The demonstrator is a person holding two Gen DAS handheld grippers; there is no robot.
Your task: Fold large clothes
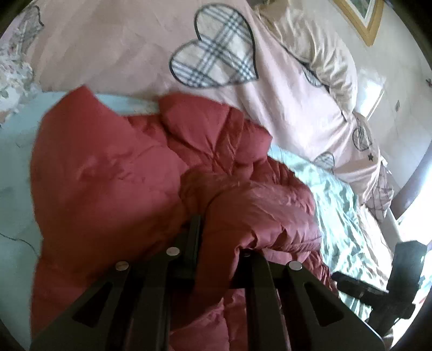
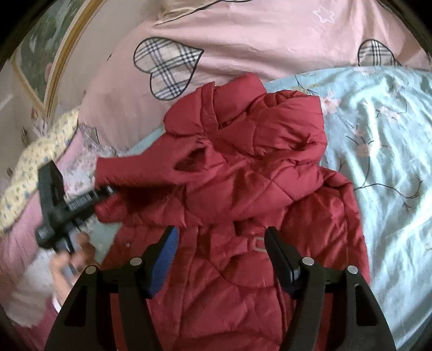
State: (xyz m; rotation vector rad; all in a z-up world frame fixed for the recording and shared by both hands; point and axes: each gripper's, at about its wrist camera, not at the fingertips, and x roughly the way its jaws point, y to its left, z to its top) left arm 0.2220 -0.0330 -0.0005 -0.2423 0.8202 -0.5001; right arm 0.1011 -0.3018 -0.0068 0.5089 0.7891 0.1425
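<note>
1. A red quilted puffer coat (image 2: 243,189) lies spread on a pale blue floral bedsheet (image 2: 378,140), its hood (image 2: 272,118) towards a pink duvet with plaid hearts (image 2: 243,35).
2. The left gripper (image 1: 216,229) has its jaws drawn nearly together, pinching a bunched fold of the coat's red fabric (image 1: 243,205).
3. In the right wrist view that same gripper is a blurred black shape at the left edge, held by a hand (image 2: 67,259), with the end of the coat's sleeve (image 2: 129,170) at its tips; probably the cuff, though the blur hides the exact contact.
4. The right gripper (image 2: 221,243) hovers over the coat's waist with its jaws wide apart, nothing between its blue pads (image 2: 164,259).
5. A grey belt buckle (image 2: 259,244) sits just beyond its fingertips.
6. A gold-framed picture (image 1: 361,19) hangs on the wall.
</note>
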